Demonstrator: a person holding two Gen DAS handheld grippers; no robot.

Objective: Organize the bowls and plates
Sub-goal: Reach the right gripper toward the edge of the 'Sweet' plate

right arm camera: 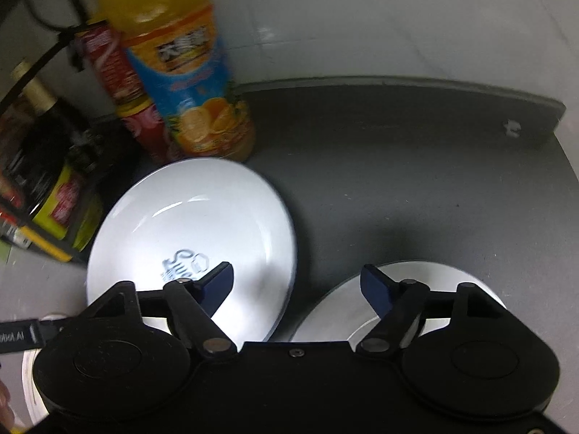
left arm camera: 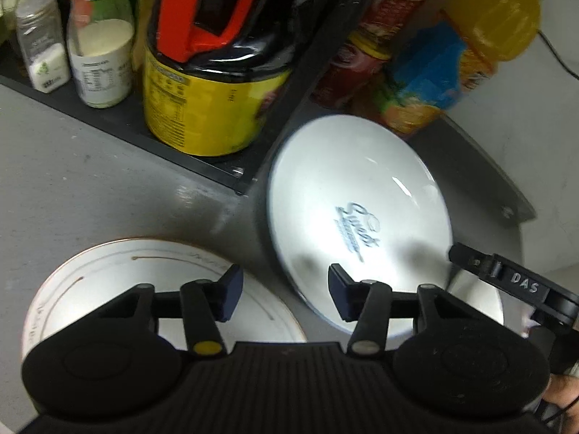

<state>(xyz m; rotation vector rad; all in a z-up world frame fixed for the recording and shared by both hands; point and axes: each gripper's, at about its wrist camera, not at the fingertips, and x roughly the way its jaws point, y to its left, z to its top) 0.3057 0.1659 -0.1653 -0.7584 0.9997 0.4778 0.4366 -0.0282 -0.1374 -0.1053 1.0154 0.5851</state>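
Far ahead of the claw and to its left, a black shelf tray point(left arm camera: 119, 115) carries a small clear spice shaker point(left arm camera: 41, 43), a white-capped jar of pale powder point(left arm camera: 101, 47) and a big yellow tin point(left arm camera: 206, 105) topped with a glossy black and red pack point(left arm camera: 224, 18). Ahead and to the right stand a red snack tube point(left arm camera: 365, 39) and, just beside it, an orange drink bottle point(left arm camera: 466, 50) with a blue label, both blurred. The grey countertop point(left arm camera: 72, 188) spreads on the near left, a dark mat point(right arm camera: 398, 166) lies ahead on the right, and a white wall point(right arm camera: 362, 18) rises behind it.
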